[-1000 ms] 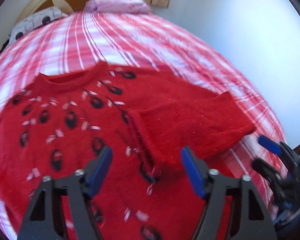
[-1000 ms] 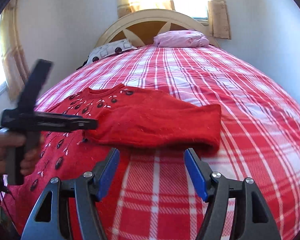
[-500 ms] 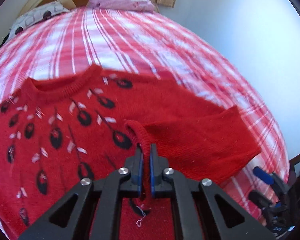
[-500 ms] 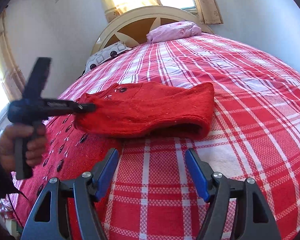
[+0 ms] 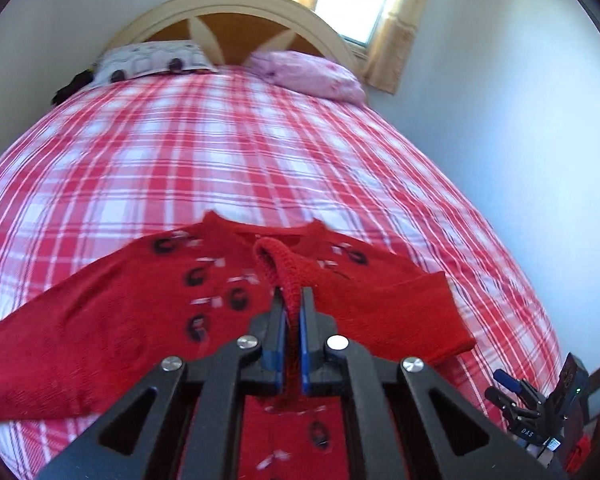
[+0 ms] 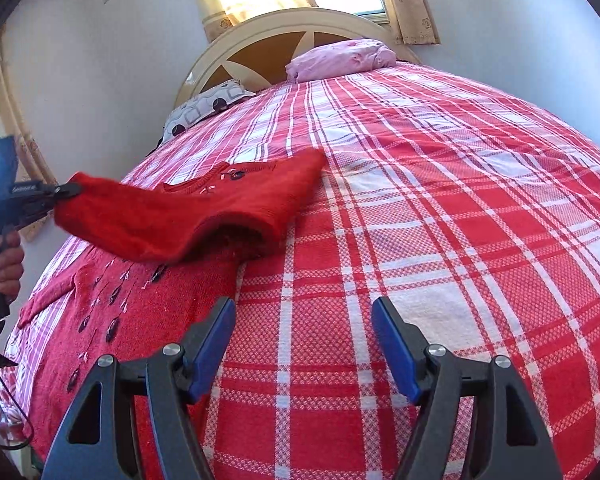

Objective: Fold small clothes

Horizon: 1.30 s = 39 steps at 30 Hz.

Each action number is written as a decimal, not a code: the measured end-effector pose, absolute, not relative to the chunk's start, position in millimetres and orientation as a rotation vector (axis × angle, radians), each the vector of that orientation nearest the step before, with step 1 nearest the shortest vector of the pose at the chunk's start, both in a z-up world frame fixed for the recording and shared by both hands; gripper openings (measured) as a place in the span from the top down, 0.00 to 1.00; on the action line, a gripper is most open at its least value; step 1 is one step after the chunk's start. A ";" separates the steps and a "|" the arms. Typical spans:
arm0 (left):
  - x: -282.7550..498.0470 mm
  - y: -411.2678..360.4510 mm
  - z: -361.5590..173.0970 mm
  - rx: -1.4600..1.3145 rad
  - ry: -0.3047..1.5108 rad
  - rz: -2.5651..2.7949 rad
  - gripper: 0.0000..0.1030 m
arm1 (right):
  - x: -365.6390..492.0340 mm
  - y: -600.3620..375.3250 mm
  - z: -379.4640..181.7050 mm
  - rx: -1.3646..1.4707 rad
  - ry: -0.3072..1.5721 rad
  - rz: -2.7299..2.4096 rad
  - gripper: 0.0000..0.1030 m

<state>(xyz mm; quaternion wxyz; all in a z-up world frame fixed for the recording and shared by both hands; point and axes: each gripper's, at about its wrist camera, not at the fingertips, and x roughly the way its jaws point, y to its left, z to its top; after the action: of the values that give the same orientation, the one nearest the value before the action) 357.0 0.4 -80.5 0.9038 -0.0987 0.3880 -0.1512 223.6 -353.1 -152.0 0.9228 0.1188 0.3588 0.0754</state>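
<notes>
A red knitted sweater (image 5: 112, 320) with black and white motifs lies spread on the bed. My left gripper (image 5: 291, 300) is shut on the ribbed cuff of its sleeve (image 5: 278, 264) and holds it lifted above the sweater's body. In the right wrist view the left gripper (image 6: 66, 191) shows at the far left, holding the raised sleeve (image 6: 168, 224) off the sweater (image 6: 120, 320). My right gripper (image 6: 304, 344) is open and empty, low over the bedcover to the right of the sweater; it also shows in the left wrist view (image 5: 512, 390).
The bed has a red and white plaid cover (image 5: 240, 152) (image 6: 440, 220). A pink pillow (image 5: 308, 76) and a patterned pillow (image 5: 152, 60) lie by the curved headboard (image 6: 300, 36). A white wall (image 5: 520, 120) runs along the bed's right side.
My left gripper shut on the sleeve cuff and lifted it up and to the left over the sweater. My right gripper stayed open and tilted lower over the cover.
</notes>
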 end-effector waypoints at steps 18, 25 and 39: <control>326.7 88.1 -152.6 -0.351 0.893 -0.163 0.95 | 228.1 -353.5 -157.9 0.244 0.766 0.145 0.31; 338.1 94.1 -175.6 -0.346 0.918 -0.127 0.95 | 231.3 -352.7 -160.2 0.246 0.775 0.148 0.30; 337.8 95.9 -184.9 -0.318 0.934 -0.119 0.93 | 227.7 -346.1 -153.4 0.200 0.764 0.122 0.29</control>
<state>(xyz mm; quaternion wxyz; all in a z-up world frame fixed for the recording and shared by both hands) 337.8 95.9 -184.9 0.8791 -0.1525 0.4479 -0.0572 227.7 -346.1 -153.4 0.9212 0.0974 0.3719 0.0595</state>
